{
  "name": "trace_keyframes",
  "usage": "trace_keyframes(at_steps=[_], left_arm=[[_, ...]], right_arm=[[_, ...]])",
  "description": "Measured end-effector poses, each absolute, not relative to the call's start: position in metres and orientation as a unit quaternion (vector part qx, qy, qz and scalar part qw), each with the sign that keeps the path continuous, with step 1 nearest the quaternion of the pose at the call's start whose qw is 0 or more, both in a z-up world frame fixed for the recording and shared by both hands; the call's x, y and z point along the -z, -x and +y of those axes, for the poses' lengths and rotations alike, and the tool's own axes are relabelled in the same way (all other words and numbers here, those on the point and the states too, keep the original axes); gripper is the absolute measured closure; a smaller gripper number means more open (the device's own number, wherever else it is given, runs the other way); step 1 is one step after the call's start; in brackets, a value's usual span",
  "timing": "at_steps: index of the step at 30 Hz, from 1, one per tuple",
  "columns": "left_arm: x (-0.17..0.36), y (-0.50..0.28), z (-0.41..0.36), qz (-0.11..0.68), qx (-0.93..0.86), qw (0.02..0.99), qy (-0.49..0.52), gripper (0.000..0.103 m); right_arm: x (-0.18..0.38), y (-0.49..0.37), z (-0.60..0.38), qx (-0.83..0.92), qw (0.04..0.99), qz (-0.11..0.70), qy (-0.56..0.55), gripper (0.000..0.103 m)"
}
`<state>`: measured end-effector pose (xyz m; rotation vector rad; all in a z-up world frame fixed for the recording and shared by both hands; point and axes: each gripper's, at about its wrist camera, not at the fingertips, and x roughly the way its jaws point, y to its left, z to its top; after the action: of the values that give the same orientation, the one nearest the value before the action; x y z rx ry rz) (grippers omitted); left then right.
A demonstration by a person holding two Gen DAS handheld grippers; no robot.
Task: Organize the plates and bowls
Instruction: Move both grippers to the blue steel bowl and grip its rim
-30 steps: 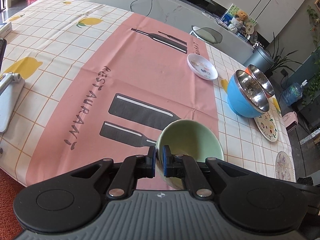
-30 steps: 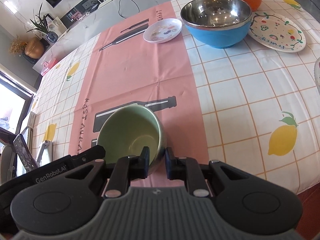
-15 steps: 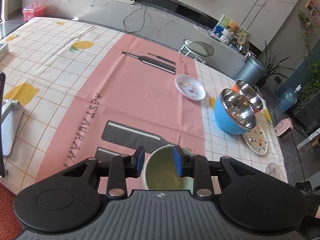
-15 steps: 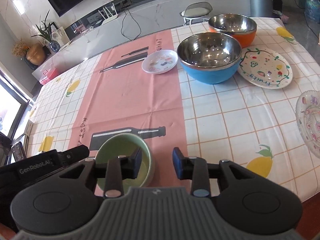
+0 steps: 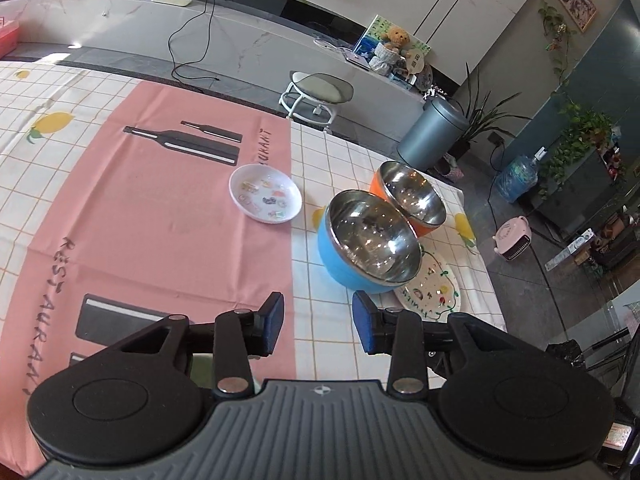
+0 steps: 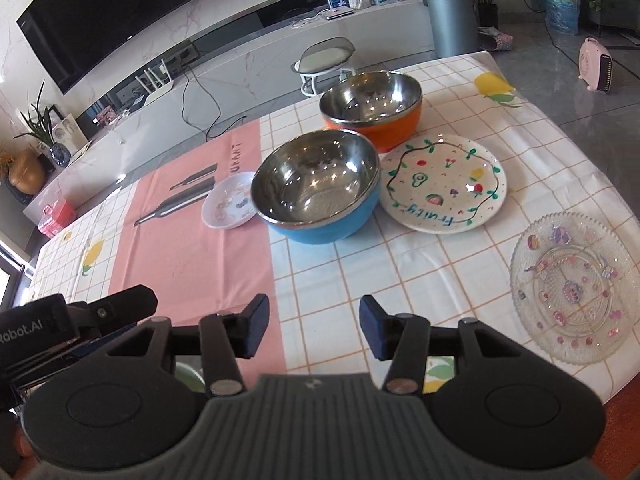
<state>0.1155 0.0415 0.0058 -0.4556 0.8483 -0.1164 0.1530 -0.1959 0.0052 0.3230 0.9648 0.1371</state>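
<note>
Left wrist view showed the left gripper [image 5: 318, 322] with jaws opening and nothing between them, the blue bowl [image 5: 370, 242] just ahead to its right. The right gripper [image 6: 312, 326] was likewise opening and empty, with that bowl [image 6: 318, 186] straight ahead of it.

Green bowl [image 6: 188, 376] released; both jaws opening

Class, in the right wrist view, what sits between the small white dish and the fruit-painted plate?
The blue bowl sits between the small white dish and the fruit-painted plate.
</note>
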Motion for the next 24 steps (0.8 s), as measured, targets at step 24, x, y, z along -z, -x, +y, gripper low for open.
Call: trace_keyframes(at_steps=[24], left_arm=[[0.04,-0.224,0.018,0.44,0.041,0.865,0.24,0.061]], right_arm=[[0.02,-0.256,-0.221,-0.01,0.873,0.459,-0.166,0.047]])
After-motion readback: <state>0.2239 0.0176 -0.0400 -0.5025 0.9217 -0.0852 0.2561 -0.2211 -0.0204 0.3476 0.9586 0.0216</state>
